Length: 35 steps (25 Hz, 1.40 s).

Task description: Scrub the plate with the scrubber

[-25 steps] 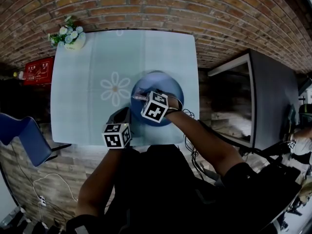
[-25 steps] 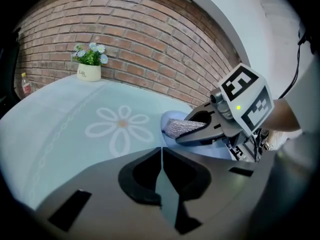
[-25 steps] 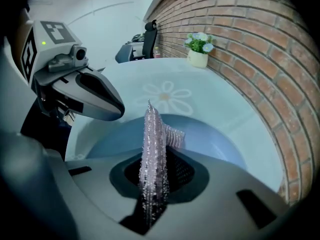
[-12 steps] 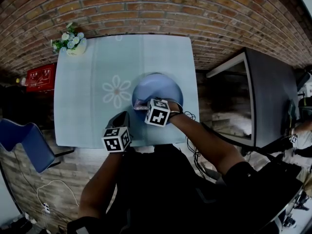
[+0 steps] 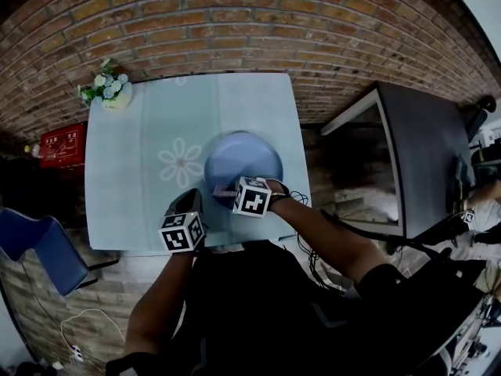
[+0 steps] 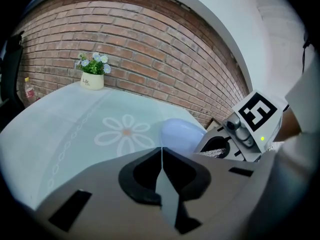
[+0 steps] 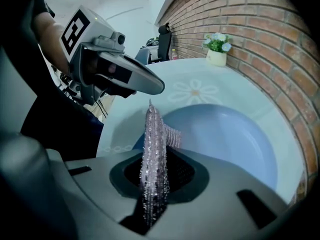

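A blue plate [image 5: 244,157] [image 7: 225,134] [image 6: 181,133] lies on the pale blue table [image 5: 133,155], right of a daisy print. My right gripper [image 5: 228,188] [image 7: 154,160] is shut on a sparkly pink scrubber [image 7: 152,129] [image 6: 216,154], which stands upright between the jaws. It hovers over the plate's near-left rim; I cannot tell whether the scrubber touches the plate. My left gripper [image 5: 189,204] [image 6: 161,151] is shut with nothing in it, left of the plate by the table's near edge, apart from the plate.
A small pot of flowers [image 5: 110,85] [image 6: 92,74] [image 7: 217,51] stands at the table's far left corner. A red box [image 5: 59,135] and a blue chair [image 5: 39,245] are left of the table; a dark cabinet [image 5: 427,159] is on the right.
My right gripper drew back with the scrubber from the plate's middle to its near-left rim. The left gripper stayed by the near edge.
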### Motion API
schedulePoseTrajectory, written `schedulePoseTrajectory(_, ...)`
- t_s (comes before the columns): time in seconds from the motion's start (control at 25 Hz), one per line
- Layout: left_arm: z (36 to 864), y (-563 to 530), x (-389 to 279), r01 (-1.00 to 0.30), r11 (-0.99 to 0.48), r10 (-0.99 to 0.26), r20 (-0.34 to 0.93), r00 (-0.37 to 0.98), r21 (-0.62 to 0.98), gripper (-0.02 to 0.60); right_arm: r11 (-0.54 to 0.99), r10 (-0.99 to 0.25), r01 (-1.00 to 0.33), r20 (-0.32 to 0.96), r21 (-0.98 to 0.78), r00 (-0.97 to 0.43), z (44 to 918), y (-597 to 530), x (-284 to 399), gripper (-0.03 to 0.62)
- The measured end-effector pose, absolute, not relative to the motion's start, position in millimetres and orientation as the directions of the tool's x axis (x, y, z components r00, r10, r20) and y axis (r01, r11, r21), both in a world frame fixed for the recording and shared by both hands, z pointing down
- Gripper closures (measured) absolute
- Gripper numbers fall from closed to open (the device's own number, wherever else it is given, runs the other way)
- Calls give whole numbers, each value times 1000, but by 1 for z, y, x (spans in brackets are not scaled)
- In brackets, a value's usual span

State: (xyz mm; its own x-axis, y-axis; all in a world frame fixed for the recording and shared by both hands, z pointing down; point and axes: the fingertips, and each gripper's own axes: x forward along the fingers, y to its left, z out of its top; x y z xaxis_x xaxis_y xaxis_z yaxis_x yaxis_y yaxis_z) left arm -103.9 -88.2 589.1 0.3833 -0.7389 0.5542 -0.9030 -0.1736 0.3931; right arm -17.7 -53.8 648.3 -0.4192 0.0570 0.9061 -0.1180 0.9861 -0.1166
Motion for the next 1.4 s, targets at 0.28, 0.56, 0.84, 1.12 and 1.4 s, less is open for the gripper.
schedulePoseTrajectory(0.28,590,-94,-95,-902,-168,-735,559,383,397,561,979,-13,-185,876,-88,-482,632,-94,-7,533)
schedulePoseTrajectory(0.56,595,-95,-77,-909,-165,-726,576,375,384,560,972,-182,-222,861,84,-475,621,-151,16,533)
schedulePoseTrajectory(0.84,605,-97,-72,-930,-131,-723,609,326,343,560,961,-275,-153,862,231,-426,637,-186,27,533)
schedulePoseTrajectory(1.12,609,-98,-76,-938,-147,-720,616,319,314,560,947,-286,-240,900,213,-328,642,-190,40,533)
schedulePoseTrajectory(1.4,609,-96,-75,-926,-131,-695,633,340,354,560,910,-247,-393,936,135,-251,647,-182,61,533)
